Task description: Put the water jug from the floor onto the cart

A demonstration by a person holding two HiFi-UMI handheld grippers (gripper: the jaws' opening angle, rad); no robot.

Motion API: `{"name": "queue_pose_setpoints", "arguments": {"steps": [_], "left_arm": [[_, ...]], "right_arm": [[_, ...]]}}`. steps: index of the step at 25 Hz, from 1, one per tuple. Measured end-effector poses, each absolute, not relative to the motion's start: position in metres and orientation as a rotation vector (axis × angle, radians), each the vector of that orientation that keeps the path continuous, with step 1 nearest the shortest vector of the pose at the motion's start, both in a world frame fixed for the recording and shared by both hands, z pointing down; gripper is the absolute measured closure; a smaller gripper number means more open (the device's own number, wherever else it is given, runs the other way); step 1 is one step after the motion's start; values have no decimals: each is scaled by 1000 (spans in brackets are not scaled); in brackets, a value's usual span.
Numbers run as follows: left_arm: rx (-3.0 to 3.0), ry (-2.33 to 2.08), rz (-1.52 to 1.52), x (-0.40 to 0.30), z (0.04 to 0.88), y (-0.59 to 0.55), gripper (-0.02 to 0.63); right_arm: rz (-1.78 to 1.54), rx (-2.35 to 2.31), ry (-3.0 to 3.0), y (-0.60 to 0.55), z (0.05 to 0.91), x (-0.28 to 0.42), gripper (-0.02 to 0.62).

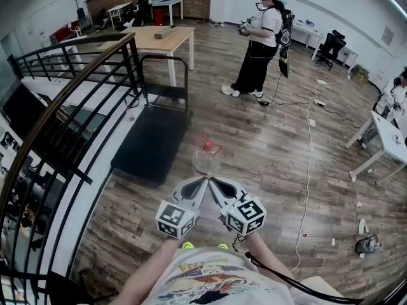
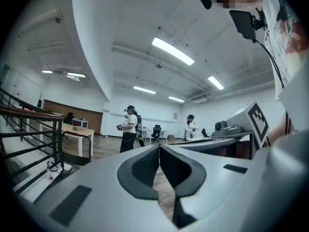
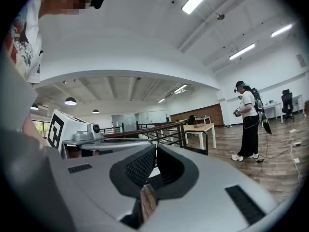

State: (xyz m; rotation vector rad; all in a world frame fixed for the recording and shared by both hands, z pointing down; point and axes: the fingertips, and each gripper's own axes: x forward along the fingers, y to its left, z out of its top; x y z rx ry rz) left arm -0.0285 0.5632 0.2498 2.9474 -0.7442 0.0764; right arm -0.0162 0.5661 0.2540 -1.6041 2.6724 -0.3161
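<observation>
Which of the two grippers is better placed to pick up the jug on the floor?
Left, narrowly. Both the left gripper and right gripper are shut, tips equally close to the water jug, but the cart lies on the left side.

White printed T-shirt [image 1: 210, 277]; grey left gripper [image 1: 203, 181], right gripper [image 1: 213, 181], black-and-white marker cubes [image 1: 176, 219].

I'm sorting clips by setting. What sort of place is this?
Probably an open-plan office or lab space: a work table and an office chair stand on a wood-plank floor, a cable trails across it, and another person wears recording gear.
</observation>
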Motion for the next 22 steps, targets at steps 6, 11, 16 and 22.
{"name": "queue_pose_setpoints", "arguments": {"steps": [6, 11, 16, 22], "left_arm": [[2944, -750, 76, -32, 251, 563, 594], [2939, -751, 72, -33, 250, 559, 594], [2938, -742, 75, -34, 251, 558, 594], [2938, -727, 79, -40, 254, 555, 594]], "right_arm": [[-310, -1600, 2682, 566, 255, -20, 572], [-342, -1587, 2654, 561, 254, -20, 571], [-349, -1617, 2646, 557, 256, -20, 571], [-356, -1629, 2638, 554, 258, -25, 571]]}}
